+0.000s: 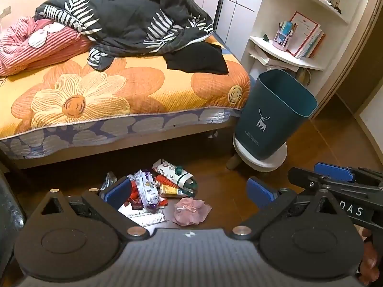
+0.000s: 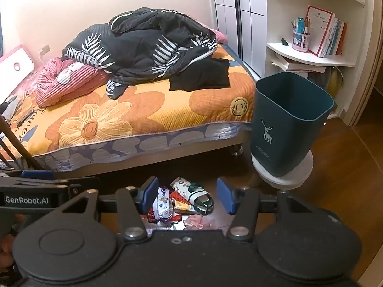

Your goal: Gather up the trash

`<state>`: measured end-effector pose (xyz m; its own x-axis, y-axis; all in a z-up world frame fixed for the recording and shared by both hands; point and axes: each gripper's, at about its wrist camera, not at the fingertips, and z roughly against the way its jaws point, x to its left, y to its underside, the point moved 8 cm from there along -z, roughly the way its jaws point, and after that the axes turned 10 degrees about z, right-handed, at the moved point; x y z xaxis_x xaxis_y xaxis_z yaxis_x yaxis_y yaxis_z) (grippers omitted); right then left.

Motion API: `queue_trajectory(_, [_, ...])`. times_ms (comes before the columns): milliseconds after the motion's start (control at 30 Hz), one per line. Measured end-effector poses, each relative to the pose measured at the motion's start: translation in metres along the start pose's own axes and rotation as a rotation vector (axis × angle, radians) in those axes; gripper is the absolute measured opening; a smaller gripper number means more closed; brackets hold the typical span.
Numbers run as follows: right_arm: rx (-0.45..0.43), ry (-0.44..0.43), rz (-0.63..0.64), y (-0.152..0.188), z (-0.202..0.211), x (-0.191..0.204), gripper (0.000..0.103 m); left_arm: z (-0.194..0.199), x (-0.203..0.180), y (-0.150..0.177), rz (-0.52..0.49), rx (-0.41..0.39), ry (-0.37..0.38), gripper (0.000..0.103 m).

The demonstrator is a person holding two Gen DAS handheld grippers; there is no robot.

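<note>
Tools: left tool (image 1: 189,191) and right tool (image 2: 188,197) level above trash pile (image 1: 158,191), both wide apart, empty.

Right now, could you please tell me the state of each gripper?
Left gripper: open, holding nothing, above the trash pile.
Right gripper: open, holding nothing.

Black left gripper (image 1: 189,192), blue-padded jaws
</note>
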<state>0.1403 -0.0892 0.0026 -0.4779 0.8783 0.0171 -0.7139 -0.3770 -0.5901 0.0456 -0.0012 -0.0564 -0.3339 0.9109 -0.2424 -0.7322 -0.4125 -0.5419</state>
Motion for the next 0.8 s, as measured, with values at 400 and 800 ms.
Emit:
queue_trajectory(400, [-0.060,-0.021,0.031,-0.007,0.011,0.006,0.055,0.003,-0.002,0.001,-0.005,-0.032,0.009,0.103])
queue_trajectory(800, [-0.061,-0.026,0.035,-0.006,0.011,0.010,0.055,0.006,-0.004,0.001,-0.012,-0.037,0.022,0.103])
